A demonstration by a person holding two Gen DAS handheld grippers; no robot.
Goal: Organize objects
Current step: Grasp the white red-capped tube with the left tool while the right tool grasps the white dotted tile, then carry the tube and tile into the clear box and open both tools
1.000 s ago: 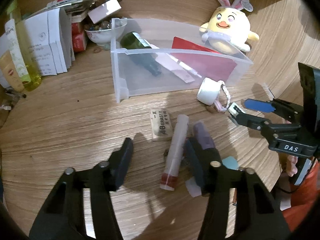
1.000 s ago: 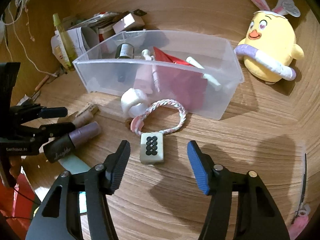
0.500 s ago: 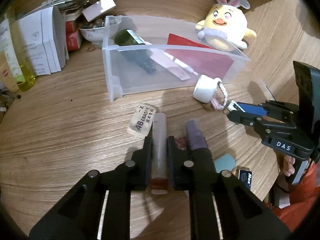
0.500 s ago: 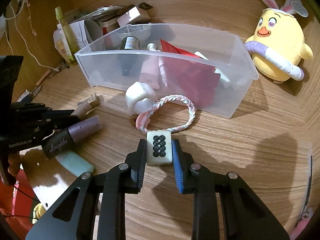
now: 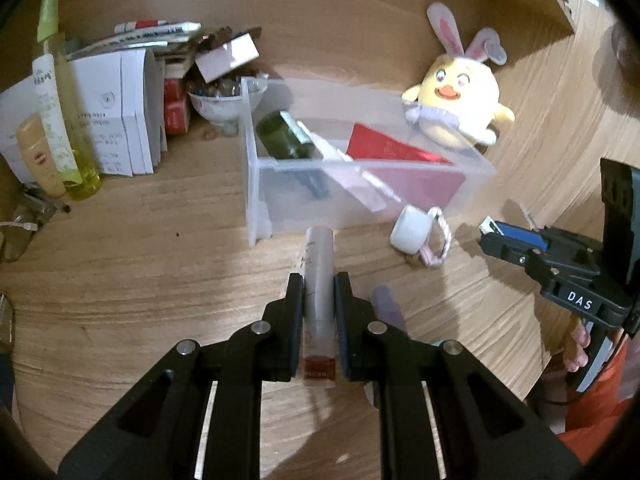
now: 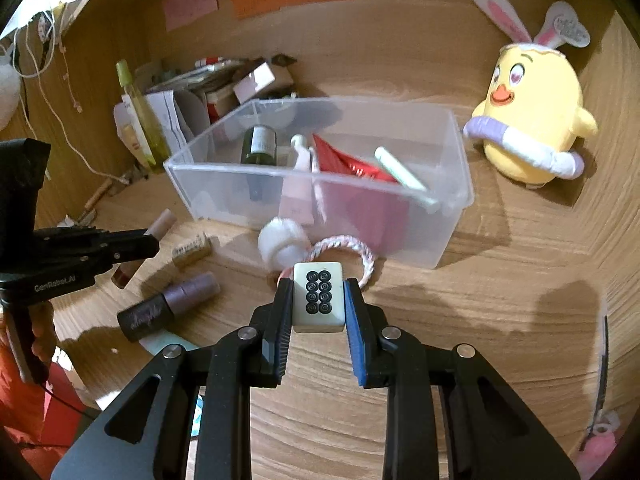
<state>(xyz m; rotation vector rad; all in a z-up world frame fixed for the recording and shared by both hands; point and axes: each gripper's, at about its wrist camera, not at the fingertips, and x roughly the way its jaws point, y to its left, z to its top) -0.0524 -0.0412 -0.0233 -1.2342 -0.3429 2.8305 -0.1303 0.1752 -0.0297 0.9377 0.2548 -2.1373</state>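
Lip-gloss tube (image 5: 318, 304), pale with a dark red end, clamped lengthwise in the left hand-held gripper (image 5: 318, 312) at lower centre of the left view, clear of the wooden worktop (image 5: 140, 280). Mahjong tile (image 6: 319, 298) with eight black circles pinched by the right hand-held gripper (image 6: 319, 308) at centre of the right view, likewise lifted. Lying left of that on the worktop: a dark purple-capped bottle (image 6: 168, 308) and a small eraser (image 6: 192, 247). Just beyond the tile, a white roll (image 6: 282, 242) and a braided pink-white ring (image 6: 360, 254), close against the clear plastic bin (image 6: 452, 216). Inside the bin: a dark green bottle (image 6: 260, 146), a pink tube (image 6: 298, 188), a red packet (image 6: 352, 168), a pale stick (image 6: 402, 174). Farther off at upper right, a yellow chick plush (image 6: 532, 120) with rabbit ears; at upper left, papers and boxes (image 5: 116, 120).
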